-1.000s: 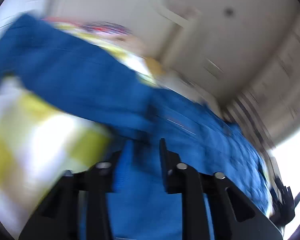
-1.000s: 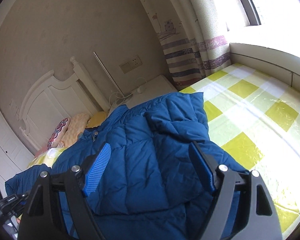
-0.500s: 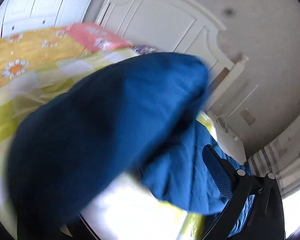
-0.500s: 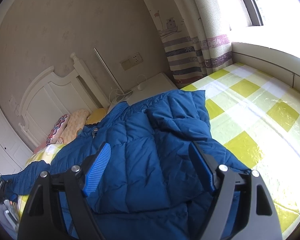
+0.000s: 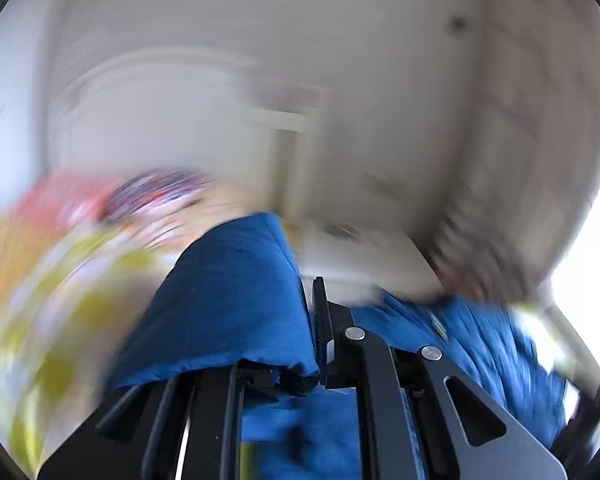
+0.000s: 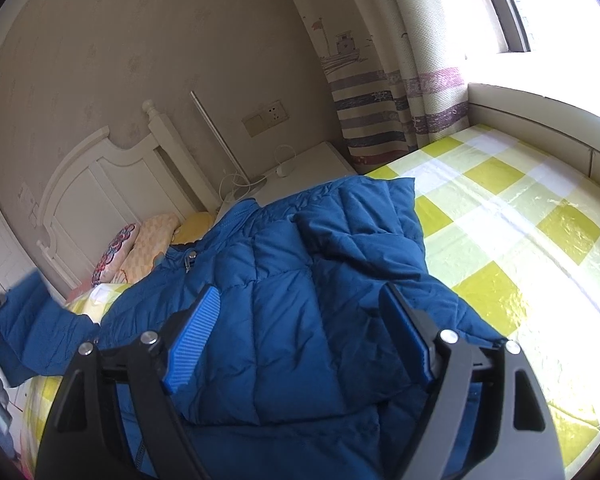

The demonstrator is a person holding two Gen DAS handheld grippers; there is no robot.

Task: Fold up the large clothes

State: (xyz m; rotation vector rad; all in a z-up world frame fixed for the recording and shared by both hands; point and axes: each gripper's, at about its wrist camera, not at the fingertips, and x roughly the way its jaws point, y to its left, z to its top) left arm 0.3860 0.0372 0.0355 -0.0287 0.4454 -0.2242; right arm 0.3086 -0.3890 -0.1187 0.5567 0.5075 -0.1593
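Observation:
A blue quilted jacket (image 6: 300, 240) lies spread on the bed, collar toward the headboard. My right gripper (image 6: 299, 294) hovers open just above its middle, with nothing between its blue pads. My left gripper (image 5: 313, 320) is shut on the jacket's sleeve (image 5: 228, 300); the cloth bulges over the left finger and hides it. The left wrist view is blurred by motion. In the right wrist view that sleeve (image 6: 36, 328) is lifted off the bed at the far left edge, where only a sliver of the left gripper shows.
The bed has a yellow-and-white checked sheet (image 6: 500, 240). Pillows (image 6: 148, 240) lie against the white headboard (image 6: 100, 192). A white nightstand (image 6: 308, 168) with cables stands beside a striped curtain (image 6: 380, 100). A padded window ledge (image 6: 540, 112) borders the bed's far side.
The left gripper opened wide around the sleeve, then shut on it and swung upward, rolling. In the right wrist view the sleeve end has risen at the left edge. The right gripper stayed put.

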